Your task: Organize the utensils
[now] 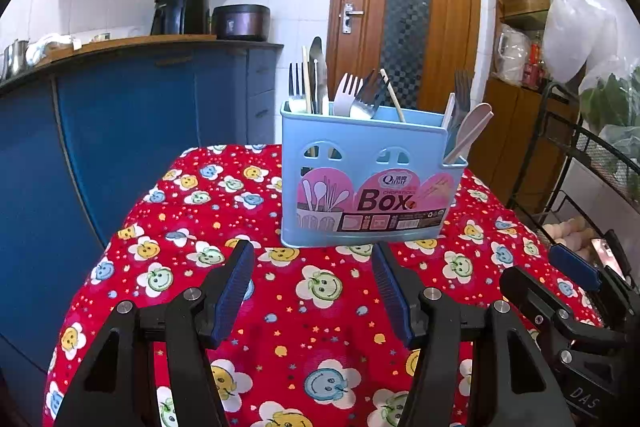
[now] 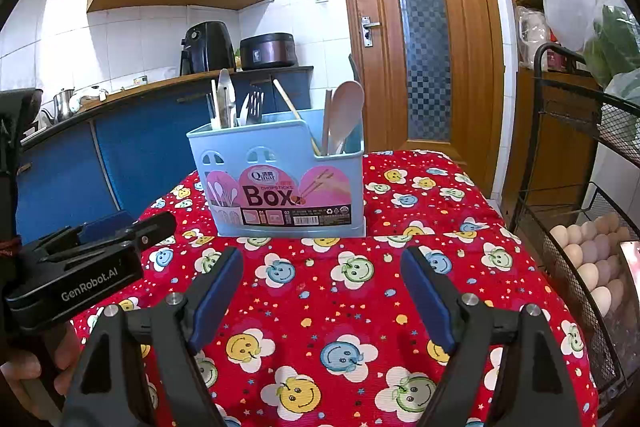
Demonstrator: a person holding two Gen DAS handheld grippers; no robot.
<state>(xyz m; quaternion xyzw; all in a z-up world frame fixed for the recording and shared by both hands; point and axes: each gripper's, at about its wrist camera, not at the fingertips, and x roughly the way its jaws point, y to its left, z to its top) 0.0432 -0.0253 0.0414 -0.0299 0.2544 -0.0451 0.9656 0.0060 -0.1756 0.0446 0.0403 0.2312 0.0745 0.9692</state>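
Observation:
A light blue utensil box (image 1: 368,179) with a pink "Box" label stands on the red smiley-flower tablecloth (image 1: 304,307). It holds forks, chopsticks and a metal utensil at its left and middle, and a pale spoon (image 1: 468,131) in its right compartment. The box also shows in the right wrist view (image 2: 280,179), with the pale spoon (image 2: 346,111) upright. My left gripper (image 1: 312,255) is open and empty, just in front of the box. My right gripper (image 2: 320,259) is open and empty, short of the box. The left gripper's body (image 2: 80,267) shows at the right view's left.
A blue kitchen counter (image 1: 120,115) with an air fryer (image 1: 180,9) and a cooker runs along the left. A wooden door (image 1: 404,7) is behind the table. A black wire rack (image 2: 580,227) with eggs (image 2: 592,259) stands at the right.

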